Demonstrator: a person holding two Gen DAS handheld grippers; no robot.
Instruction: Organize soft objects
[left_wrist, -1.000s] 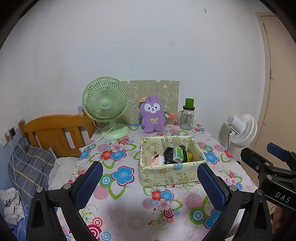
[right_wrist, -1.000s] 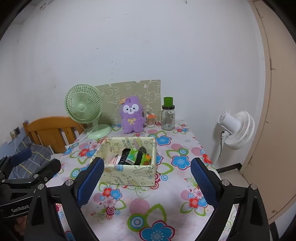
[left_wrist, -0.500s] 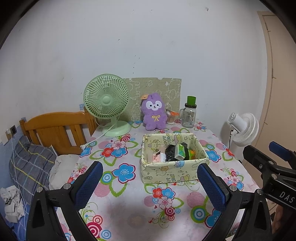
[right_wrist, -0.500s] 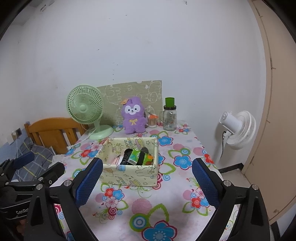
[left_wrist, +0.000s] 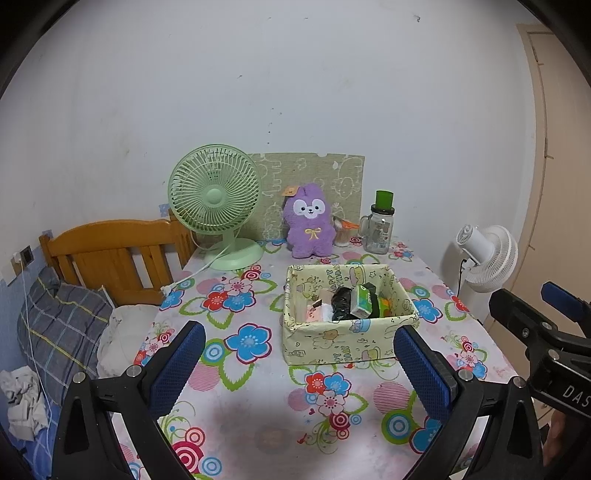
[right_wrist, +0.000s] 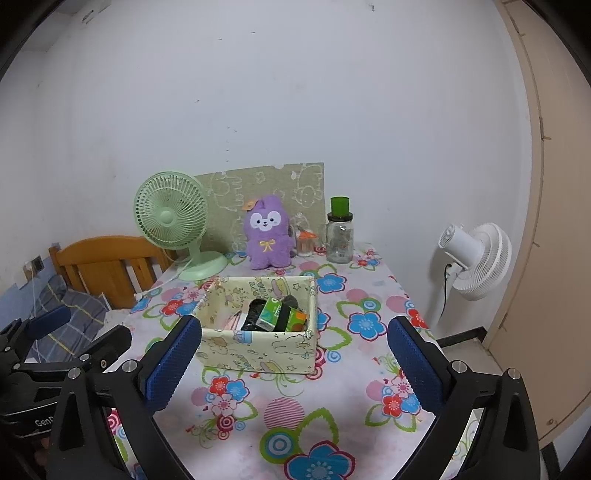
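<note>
left wrist view: left tool (left_wrist: 299, 365) gaped wide, nothing in it. right tool (right_wrist: 293, 363) had just been opening, jaws wide, nothing between them. purple plush (left_wrist: 309, 221) stood upright at the desk's (left_wrist: 258, 424) 12 o'clock edge, fabric bin (left_wrist: 347, 314) just below it at 6 o'clock, green fan (left_wrist: 216, 206) at plush's 9 o'clock.
</note>
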